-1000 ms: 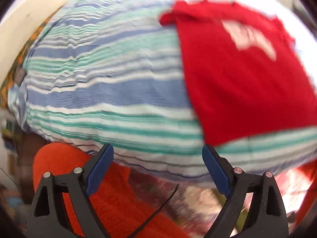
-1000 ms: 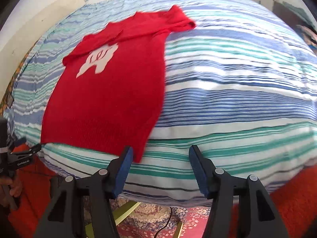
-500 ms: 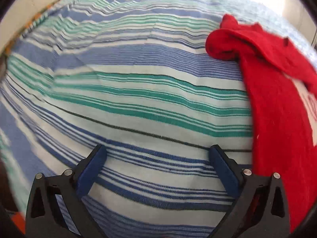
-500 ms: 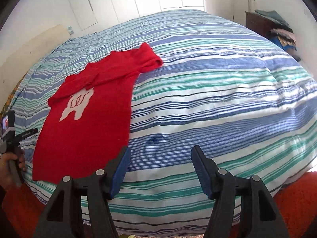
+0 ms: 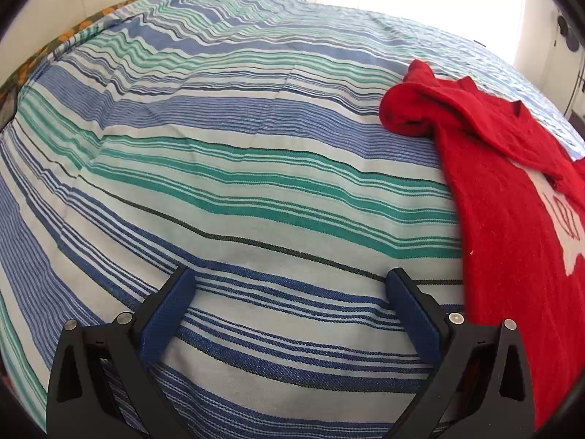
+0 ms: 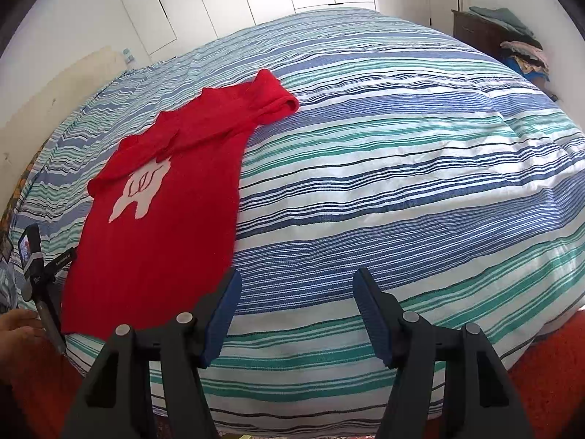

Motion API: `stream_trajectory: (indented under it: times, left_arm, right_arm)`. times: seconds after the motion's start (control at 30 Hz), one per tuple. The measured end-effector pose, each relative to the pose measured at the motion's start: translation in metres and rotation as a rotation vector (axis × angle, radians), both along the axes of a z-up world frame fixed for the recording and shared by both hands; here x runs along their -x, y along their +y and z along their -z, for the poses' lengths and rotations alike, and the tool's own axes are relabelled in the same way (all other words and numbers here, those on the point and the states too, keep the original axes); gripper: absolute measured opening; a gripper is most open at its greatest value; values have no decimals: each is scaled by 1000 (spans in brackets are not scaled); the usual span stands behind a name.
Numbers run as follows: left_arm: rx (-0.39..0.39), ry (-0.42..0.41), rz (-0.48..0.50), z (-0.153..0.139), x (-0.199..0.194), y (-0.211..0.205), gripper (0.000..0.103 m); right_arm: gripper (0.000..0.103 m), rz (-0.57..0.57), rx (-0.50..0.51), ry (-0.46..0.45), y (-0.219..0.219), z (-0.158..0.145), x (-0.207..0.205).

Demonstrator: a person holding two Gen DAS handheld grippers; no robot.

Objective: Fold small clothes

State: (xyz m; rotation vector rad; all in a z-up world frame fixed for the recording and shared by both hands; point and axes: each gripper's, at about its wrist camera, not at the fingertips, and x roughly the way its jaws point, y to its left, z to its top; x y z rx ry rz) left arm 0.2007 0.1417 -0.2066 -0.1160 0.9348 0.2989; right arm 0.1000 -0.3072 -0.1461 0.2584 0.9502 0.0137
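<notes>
Nearest the left wrist camera, the left claw point(image 5: 289, 292) stands with its blue pads as wide apart as they go, nothing between them but the striped bedspread point(image 5: 234, 190) beneath. Its right-hand finger point(image 5: 413, 314) sits just beside the long side edge of the red T-shirt point(image 5: 512, 219), without touching the cloth as far as the view shows.

In the right wrist view, the right claw point(image 6: 294, 311) is also apart, though less widely, and empty. Its left-hand pad point(image 6: 223, 314) hovers near the shirt's point(image 6: 161, 226) lower corner at the hem, over the bed's near edge.

Farther in, the shirt lies face up on the bed, a pale printed figure point(image 6: 140, 192) on its chest, the body fairly flat. Beyond that, the sleeve point(image 6: 274, 100) on the right claw's side is bunched and curled over on itself; the other sleeve point(image 5: 409, 109), nearer the left claw, is likewise rumpled. A person's hand point(image 6: 22, 325) shows at the left rim of the right view, below the other gripper's camera point(image 6: 29, 252).

The step in hand appears to be the approach: both claws are lining up on opposite sides of the shirt, and no fold has begun. The next move probably calls for each claw to close on an edge, likely smoothing the crumpled sleeves first, so the fold comes out even. The thin cloth lies flat on the cover, so a pinch may catch the bedspread too.
</notes>
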Motion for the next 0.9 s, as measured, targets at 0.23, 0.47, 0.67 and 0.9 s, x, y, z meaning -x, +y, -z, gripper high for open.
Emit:
stream_trajectory:
  times: [0.23, 0.47, 0.67, 0.9]
  left_arm:
    - [-1, 0, 0, 0, 0, 0, 103]
    - [-1, 0, 0, 0, 0, 0, 103]
    - [-1, 0, 0, 0, 0, 0, 103]
    - [-1, 0, -1, 0, 0, 0, 103]
  right_arm:
    - [63, 26, -59, 10, -7, 4, -2]
    - [63, 22, -76, -20, -8, -3, 4]
    - [63, 35, -98, -19, -12, -2, 3]
    - [63, 36, -105, -18, -12, -2, 4]
